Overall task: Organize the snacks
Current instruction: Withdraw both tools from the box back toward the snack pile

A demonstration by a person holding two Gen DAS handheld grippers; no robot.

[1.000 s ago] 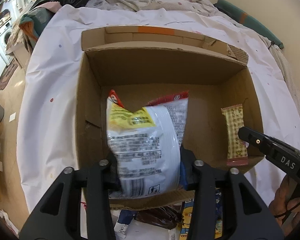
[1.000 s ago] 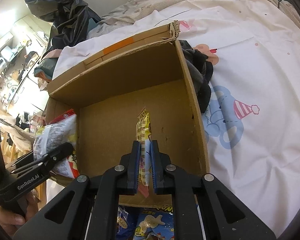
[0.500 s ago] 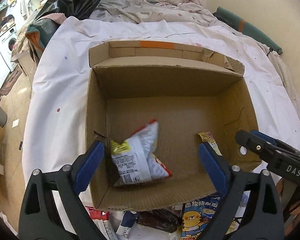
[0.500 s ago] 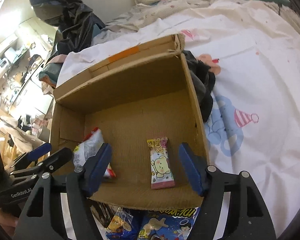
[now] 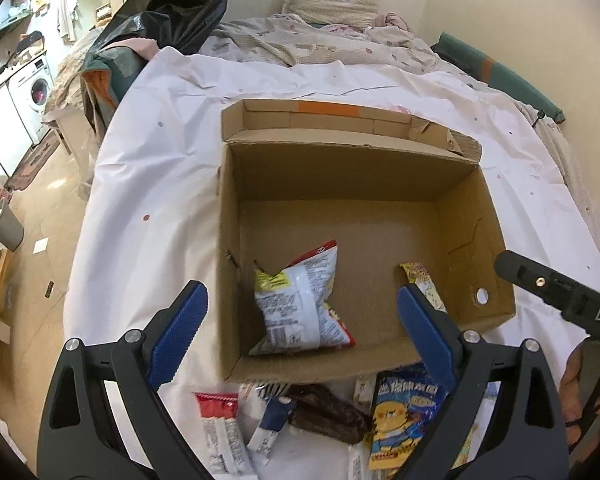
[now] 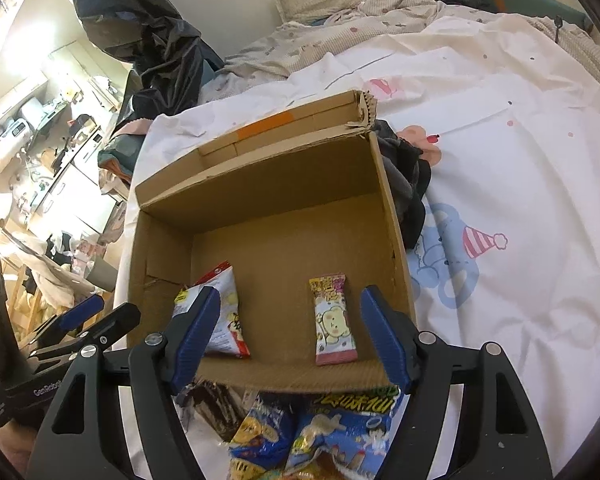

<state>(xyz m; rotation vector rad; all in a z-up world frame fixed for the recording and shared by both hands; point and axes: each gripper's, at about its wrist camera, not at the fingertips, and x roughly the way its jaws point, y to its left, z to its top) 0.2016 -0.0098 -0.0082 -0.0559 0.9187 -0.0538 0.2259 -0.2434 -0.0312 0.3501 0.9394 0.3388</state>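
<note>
I see an open brown cardboard box (image 5: 476, 236) sitting on a white printed bedsheet (image 6: 520, 184), with an orange strip of tape on its far flap. Two snacks lie on its floor. The chip bag (image 5: 300, 300) is white with a yellow patch, red edges and dense black print, crumpled and lying towards the left wall. The slim bear wrapper (image 6: 334, 320), cream with a cartoon bear and pink ends, lies flat nearer the right wall, well apart from the bag.

My left gripper (image 5: 300, 332) hangs above the box's near edge with its blue pads spread wide and nothing between them. My right gripper (image 6: 294, 336) is likewise spread, jaws clear of the bear wrapper below.

More packets lie on the sheet just in front of the box: a blue bag with a yellow cartoon figure (image 5: 404, 416), a dark brown packet (image 5: 332, 412) and a red-topped one (image 5: 216, 404).
</note>
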